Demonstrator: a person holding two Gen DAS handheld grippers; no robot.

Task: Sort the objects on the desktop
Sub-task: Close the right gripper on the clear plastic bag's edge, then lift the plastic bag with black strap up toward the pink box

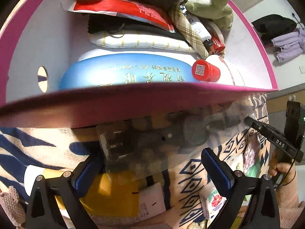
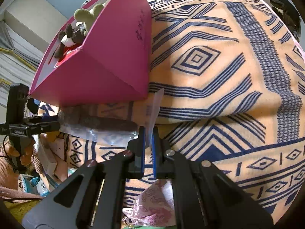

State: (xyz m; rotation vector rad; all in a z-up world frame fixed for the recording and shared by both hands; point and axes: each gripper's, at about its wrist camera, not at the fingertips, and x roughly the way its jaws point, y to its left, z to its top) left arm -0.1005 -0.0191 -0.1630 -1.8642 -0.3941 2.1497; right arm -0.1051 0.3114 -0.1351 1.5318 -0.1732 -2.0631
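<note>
A clear plastic bag (image 1: 152, 143) holding a dark watch hangs in the air just in front of a pink box (image 1: 133, 103). My left gripper (image 1: 150, 169) grips the bag's left end, its blue pads wide apart. My right gripper (image 2: 148, 148) is shut on the bag's right edge (image 2: 154, 106). In the right wrist view the bag (image 2: 99, 126) stretches from my pads to the left gripper (image 2: 49, 124), below the pink box (image 2: 106, 57). The box holds a blue case (image 1: 124, 72), a red-capped bottle (image 1: 205, 71), cloths and plush toys (image 1: 209, 5).
A tan cloth with navy patterns (image 2: 219, 66) covers the surface. A yellow item (image 1: 114, 194), a white card (image 1: 152, 200) and a flowered packet (image 1: 213, 200) lie below the left gripper. A pink patterned bag (image 2: 152, 206) lies under the right gripper. Clothes (image 1: 286, 40) lie far right.
</note>
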